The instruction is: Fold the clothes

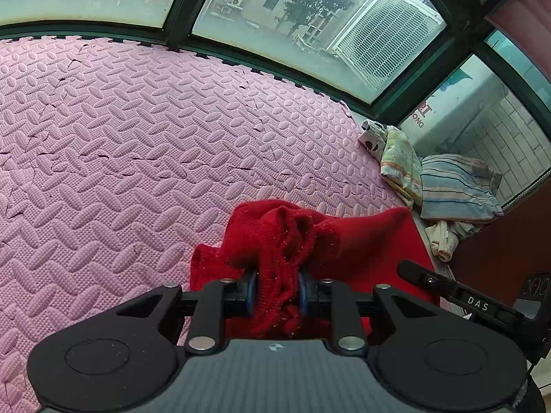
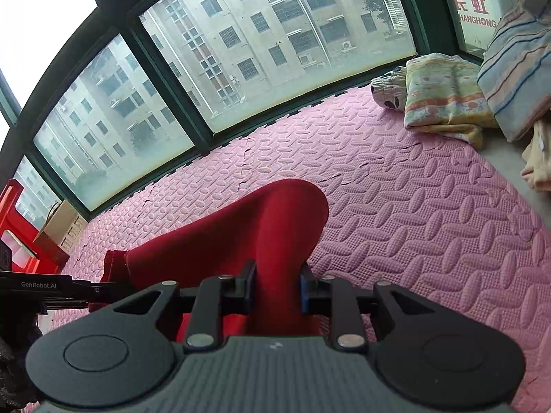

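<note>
left gripper [image 1: 275,290]: clamped on a bunched-up wad of the red knit sweater [image 1: 310,241], bottom middle of my left wrist view. The fabric is squeezed right between the blue pads [image 1: 253,289].
right gripper [image 2: 275,287]: also clamped on the red knit sweater, but on a smoother stretch of it, bottom middle of the right wrist view. I can see this gripper's black body poking into the lower right of the left view too.
sweater: the cloth rises from both grippers toward mid-frame and drapes over the pink foam mat [image 1: 120,137]. In the right view a cuff-like end trails off at lower left.
mat: interlocking tiles with raised oval bumps, and it fills most of both views up to the window [image 2: 275,51].
other laundry: a folded striped cloth [image 1: 458,189] and a floral cloth [image 1: 401,165] are stacked at the right edge of the left view, well apart from the sweater.
far left, right view: a cardboard box [image 2: 60,229] sits beside something red plastic.
</note>
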{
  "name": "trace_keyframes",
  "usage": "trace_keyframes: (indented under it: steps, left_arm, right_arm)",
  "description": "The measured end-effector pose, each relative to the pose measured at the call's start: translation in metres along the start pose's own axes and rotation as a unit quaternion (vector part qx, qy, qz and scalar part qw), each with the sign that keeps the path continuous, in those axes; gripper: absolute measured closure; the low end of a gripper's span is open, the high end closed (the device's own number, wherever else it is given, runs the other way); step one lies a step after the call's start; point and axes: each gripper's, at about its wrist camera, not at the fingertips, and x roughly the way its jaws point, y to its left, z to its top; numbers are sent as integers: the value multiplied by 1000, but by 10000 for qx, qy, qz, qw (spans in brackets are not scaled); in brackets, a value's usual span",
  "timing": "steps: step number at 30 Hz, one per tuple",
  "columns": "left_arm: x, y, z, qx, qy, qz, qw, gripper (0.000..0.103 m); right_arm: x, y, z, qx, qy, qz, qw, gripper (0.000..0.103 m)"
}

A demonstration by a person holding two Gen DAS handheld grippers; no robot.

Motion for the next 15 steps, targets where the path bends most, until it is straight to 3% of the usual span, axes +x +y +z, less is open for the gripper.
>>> trace_keyframes:
  steps: [4, 10, 15]
  left_arm:
    - [7, 3, 0, 15, 41, 89, 10000, 67]
    - [-4, 0, 4, 101, -56, 172, 9998, 57]
    - [-25, -14, 12, 302, -482, 246, 9981, 56]
  right_arm:
    - [3, -3, -3, -117, 70, -95, 9999, 66]
    - [-16, 8, -5, -703, -263, -489, 9960, 63]
    - [-27, 29, -12, -1177, -269, -204, 9925, 62]
